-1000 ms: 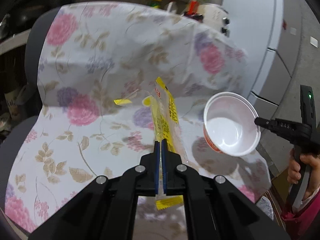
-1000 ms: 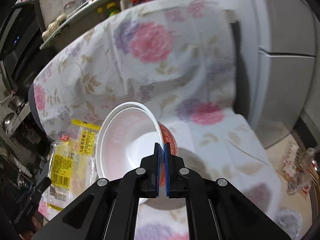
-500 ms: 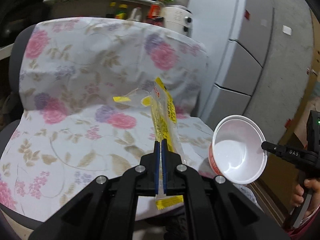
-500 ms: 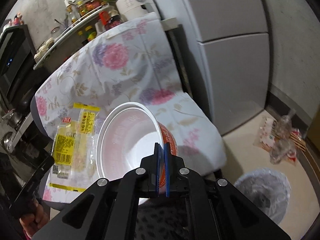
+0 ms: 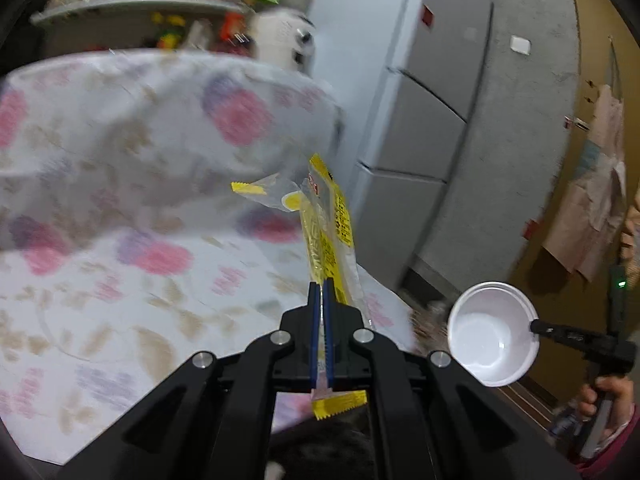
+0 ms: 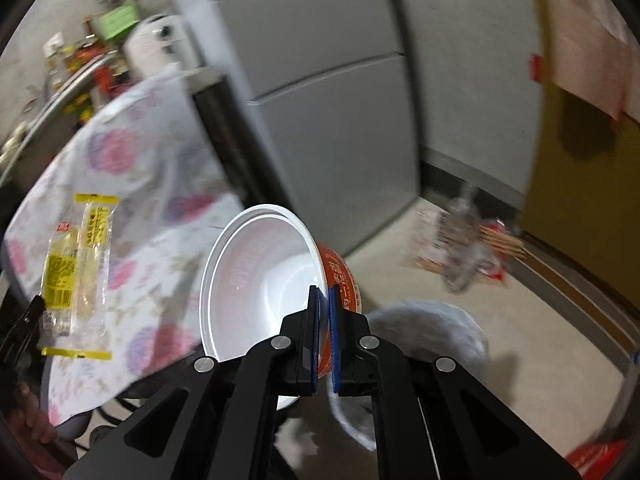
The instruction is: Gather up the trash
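Note:
My left gripper (image 5: 321, 292) is shut on a clear and yellow plastic wrapper (image 5: 330, 232) and holds it upright in the air off the chair seat. The wrapper also shows in the right wrist view (image 6: 78, 264). My right gripper (image 6: 324, 300) is shut on the rim of a white instant-noodle bowl with an orange side (image 6: 264, 280). The bowl also shows in the left wrist view (image 5: 492, 334), low at the right. A bin lined with a pale bag (image 6: 432, 332) sits on the floor just below and right of the bowl.
A chair draped in a floral cloth (image 5: 120, 200) fills the left. A grey fridge (image 6: 320, 100) stands behind it. Loose packaging and a clear bottle (image 6: 464, 256) lie on the floor by the wall. A cluttered shelf (image 5: 160, 12) is at the back.
Both grippers have pulled back from the chair and swung right with their loads. The bin now sits right under the bowl in the right wrist view.

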{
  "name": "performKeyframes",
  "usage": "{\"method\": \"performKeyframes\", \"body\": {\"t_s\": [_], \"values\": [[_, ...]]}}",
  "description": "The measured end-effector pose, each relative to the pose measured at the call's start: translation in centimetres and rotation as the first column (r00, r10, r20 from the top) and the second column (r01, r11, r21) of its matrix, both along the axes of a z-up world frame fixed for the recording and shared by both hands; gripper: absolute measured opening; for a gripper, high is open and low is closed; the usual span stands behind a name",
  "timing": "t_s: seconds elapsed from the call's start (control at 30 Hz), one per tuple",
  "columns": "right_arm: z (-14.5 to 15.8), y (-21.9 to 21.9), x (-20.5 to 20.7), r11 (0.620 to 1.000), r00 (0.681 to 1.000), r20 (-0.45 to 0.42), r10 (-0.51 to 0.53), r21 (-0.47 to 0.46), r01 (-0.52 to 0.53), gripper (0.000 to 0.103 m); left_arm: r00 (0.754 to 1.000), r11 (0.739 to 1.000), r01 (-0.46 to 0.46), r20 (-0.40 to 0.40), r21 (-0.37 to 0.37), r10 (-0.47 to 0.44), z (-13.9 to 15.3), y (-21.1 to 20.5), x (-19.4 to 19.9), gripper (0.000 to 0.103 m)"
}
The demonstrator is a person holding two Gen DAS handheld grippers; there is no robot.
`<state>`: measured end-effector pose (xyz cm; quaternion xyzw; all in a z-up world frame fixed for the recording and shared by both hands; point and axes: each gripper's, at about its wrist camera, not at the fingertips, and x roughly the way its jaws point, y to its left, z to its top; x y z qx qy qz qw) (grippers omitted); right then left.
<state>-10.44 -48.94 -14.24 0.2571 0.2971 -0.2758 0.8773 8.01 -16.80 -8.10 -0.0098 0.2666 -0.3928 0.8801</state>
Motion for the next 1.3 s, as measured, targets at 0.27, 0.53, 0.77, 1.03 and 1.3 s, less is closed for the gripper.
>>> {"method": "performKeyframes", "body": {"t_s": [0.27, 0.53, 0.77, 1.03, 1.3], "values": [[-6.0, -3.1, -2.1, 0.992, 0.984, -0.158, -0.083, 0.084, 0.097, 0.01, 0.983, 0.983, 0.182, -0.043, 0.031, -0.18, -2.4, -5.9, -2.8, 0.0], [-5.0, -4.5, -3.7, 0.989, 0.981, -0.131, -0.144, 0.021, 0.148, 0.027, 0.932, 0.929, 0.359, -0.078, 0.087, -0.353, -4.6, -12.7, -6.0, 0.0], [-2.0, -5.2, -7.3, 0.974, 0.974, -0.05, -0.223, -0.055, 0.22, 0.035, 0.851, 0.837, 0.523, -0.159, 0.161, -0.501, -8.0, -19.9, -8.4, 0.0], [-1.3, -5.8, -8.8, 0.967, 0.969, -0.028, -0.246, -0.075, 0.244, 0.04, 0.807, 0.774, 0.581, -0.297, 0.25, -0.51, -12.5, -24.1, -8.3, 0.034], [-1.3, -4.6, -7.0, 0.981, 0.982, -0.05, -0.18, -0.074, 0.177, 0.047, 0.857, 0.825, 0.508, -0.239, 0.247, -0.456, -10.7, -21.7, -6.7, 0.045]]}}
